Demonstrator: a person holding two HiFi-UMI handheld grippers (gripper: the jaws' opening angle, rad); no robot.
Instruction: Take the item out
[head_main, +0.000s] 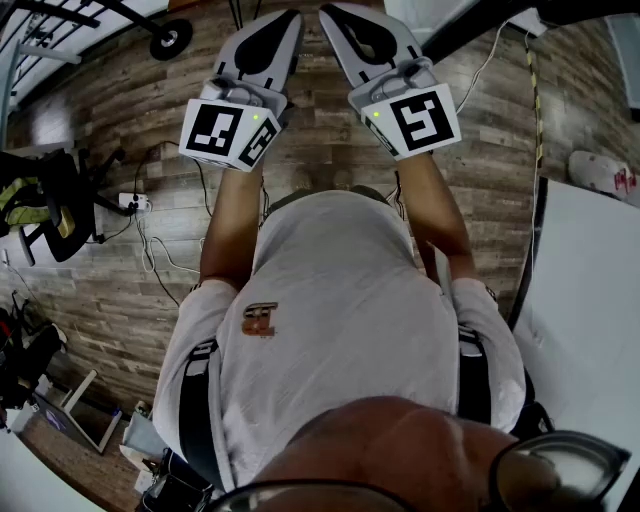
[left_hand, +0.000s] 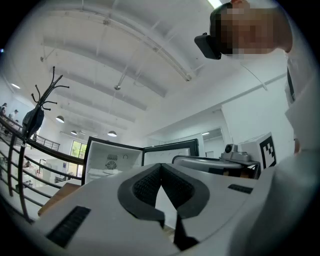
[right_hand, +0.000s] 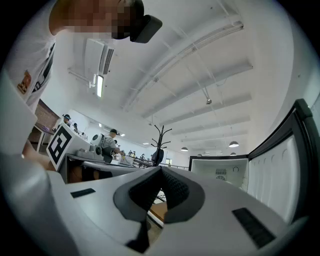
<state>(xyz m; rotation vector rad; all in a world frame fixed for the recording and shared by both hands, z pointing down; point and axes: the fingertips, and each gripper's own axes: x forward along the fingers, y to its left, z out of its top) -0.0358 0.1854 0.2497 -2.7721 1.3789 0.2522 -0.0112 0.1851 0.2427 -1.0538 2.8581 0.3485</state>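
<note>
Shut, empty: left tongs (left_hand: 161, 166), right tongs (right_hand: 161, 170), both facing open fridge (left_hand: 111, 162). No item made out inside fridge; weight, stiffness, grip point unjudged.

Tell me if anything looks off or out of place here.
Nothing spilled or broken. The only oddity: the left tool and right tool are held side by side, tilted up toward the ceiling, jaws shut on nothing, while the fridge ahead stands open.

- The fridge (left_hand: 112, 160) is standing open ahead, with open air lying before its cavity.
- Its door (right_hand: 272, 172) is flanking the right side.
- A railing (left_hand: 15, 165) is bordering the left.
</note>
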